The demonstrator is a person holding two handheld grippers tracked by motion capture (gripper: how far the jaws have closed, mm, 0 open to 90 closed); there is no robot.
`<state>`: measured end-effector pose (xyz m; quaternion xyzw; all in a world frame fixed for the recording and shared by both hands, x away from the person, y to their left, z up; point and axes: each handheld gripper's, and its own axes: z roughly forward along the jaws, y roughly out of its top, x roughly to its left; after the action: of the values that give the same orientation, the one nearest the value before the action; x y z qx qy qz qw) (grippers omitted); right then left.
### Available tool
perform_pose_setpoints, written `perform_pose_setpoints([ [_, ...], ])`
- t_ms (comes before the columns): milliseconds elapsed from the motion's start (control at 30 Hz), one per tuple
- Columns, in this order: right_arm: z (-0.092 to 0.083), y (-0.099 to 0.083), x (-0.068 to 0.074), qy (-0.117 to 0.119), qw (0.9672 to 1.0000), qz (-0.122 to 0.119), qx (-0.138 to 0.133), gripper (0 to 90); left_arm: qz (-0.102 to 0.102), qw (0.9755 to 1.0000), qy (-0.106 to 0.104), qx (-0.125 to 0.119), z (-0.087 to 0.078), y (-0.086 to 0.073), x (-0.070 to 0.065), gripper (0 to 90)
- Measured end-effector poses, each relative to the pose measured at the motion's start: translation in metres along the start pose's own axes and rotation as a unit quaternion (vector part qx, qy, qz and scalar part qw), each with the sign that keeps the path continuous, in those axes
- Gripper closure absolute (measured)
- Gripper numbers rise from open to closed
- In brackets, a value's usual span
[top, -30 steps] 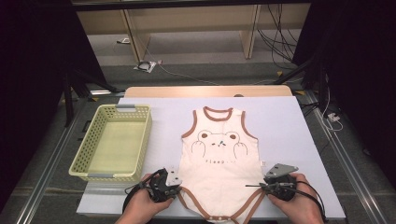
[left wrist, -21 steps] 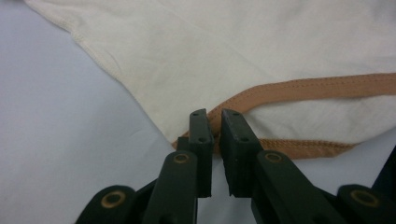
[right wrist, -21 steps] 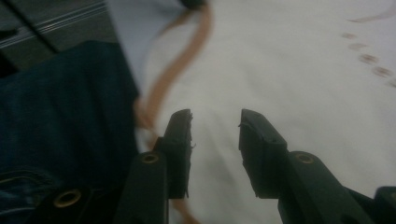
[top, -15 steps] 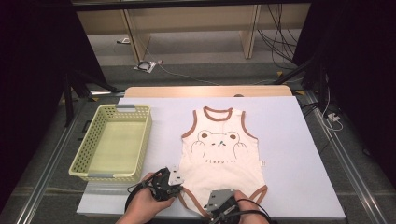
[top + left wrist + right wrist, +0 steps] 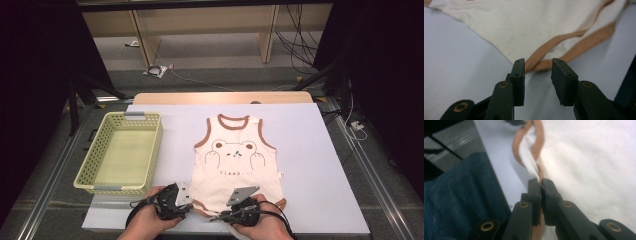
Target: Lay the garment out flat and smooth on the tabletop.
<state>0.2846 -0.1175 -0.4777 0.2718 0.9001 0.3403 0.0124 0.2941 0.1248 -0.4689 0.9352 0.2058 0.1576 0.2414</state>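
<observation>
A cream baby bodysuit (image 5: 232, 160) with brown trim and a bear print lies flat on the pale table (image 5: 310, 150). My left gripper (image 5: 187, 202) sits at its lower left corner. In the left gripper view the left gripper (image 5: 537, 65) is open, having just been opening, and the brown hem (image 5: 564, 53) lies just beyond its tips, unpinched. My right gripper (image 5: 222, 215) is at the bottom hem near the front edge. Its jaws have just been closing, and the right gripper (image 5: 540, 182) is shut on the brown-trimmed edge of the bodysuit (image 5: 586, 157), which lifts in a ridge.
A pale yellow-green plastic basket (image 5: 85, 175) stands empty at the table's left. Blue denim (image 5: 456, 195) of the person's leg lies close beside the table's front edge. Bare table lies to the right of the bodysuit.
My right gripper has slid left along the front edge from the bodysuit's lower right corner to the middle of the bottom hem and shut on it. The left gripper stayed put and opened.
</observation>
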Motion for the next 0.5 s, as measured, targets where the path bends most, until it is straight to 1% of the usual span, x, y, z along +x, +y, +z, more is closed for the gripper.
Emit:
perform_pose_setpoints([
  [33,0.001,-0.001,-0.002,0.001,0.9999,0.015,-0.003,85.5,0.008,0.9999,-0.006,0.002,0.001,0.001,-0.002,63.4],
  [67,0.001,-0.001,-0.003,0.002,0.9997,0.025,-0.001,85.1,0.02,0.9997,-0.01,0.006,0.002,0.002,-0.004,63.1],
  [133,0.001,-0.001,-0.004,0.003,0.9995,0.031,-0.003,84.2,0.028,0.9994,-0.016,0.007,0.005,0.004,-0.007,62.7],
  [200,0.001,-0.001,-0.005,-0.001,0.9994,0.035,-0.004,83.1,0.038,0.9991,-0.02,0.006,0.008,0.007,-0.009,64.5],
  [300,0.001,-0.002,-0.006,-0.001,0.999,0.044,-0.007,81.4,0.043,0.999,-0.014,0.005,0.009,0.01,-0.009,70.2],
  [333,0.001,-0.002,-0.006,-0.003,0.9991,0.043,-0.007,80.3,0.039,0.9992,-0.009,0.002,0.01,0.011,-0.007,73.3],
  [400,0.0,-0.001,-0.005,-0.01,0.9992,0.037,-0.006,76.6,0.024,0.9997,-0.006,-0.002,0.011,0.014,-0.002,80.1],
  [433,0.0,-0.001,-0.006,-0.014,0.9995,0.029,-0.007,74.2,0.015,0.9999,-0.003,-0.005,0.012,0.015,0.0,82.8],
  [500,-0.001,0.0,-0.004,-0.035,0.9994,0.005,-0.003,70.5,-0.001,1.0,-0.001,-0.009,0.014,0.016,0.004,85.7],
])
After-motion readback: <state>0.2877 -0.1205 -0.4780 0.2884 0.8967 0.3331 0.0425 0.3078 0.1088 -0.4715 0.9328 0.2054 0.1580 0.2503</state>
